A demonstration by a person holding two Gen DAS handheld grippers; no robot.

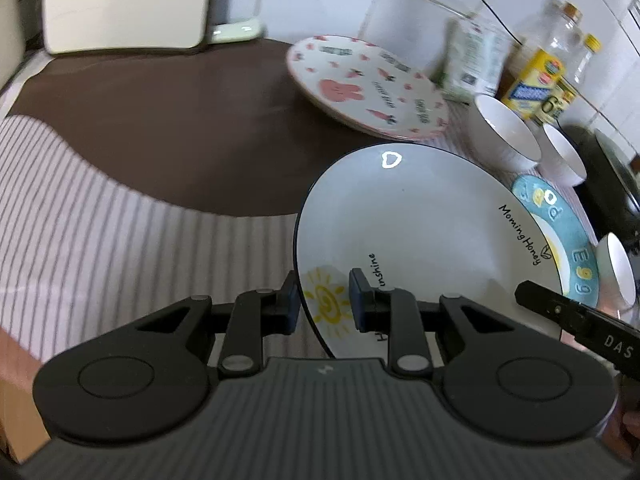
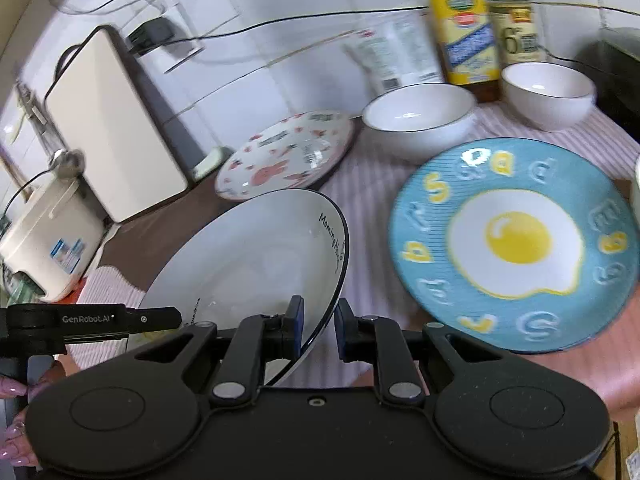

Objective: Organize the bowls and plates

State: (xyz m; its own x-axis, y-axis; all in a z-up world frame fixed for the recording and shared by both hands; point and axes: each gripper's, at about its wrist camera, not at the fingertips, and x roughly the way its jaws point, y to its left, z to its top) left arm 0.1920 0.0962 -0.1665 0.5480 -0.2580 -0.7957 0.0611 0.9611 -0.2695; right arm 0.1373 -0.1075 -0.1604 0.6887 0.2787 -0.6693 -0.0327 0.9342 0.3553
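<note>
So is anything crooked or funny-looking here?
Yes: the white sun plate is tilted in the air, pinched at opposite rims by the left gripper and the right gripper. The pink bunny plate also sits slanted near the wall. Nothing looks spilled or broken.

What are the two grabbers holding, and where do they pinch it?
Both hold the white sunshine plate by its rim: the left gripper near the sun drawing, the right gripper on the opposite edge.
</note>
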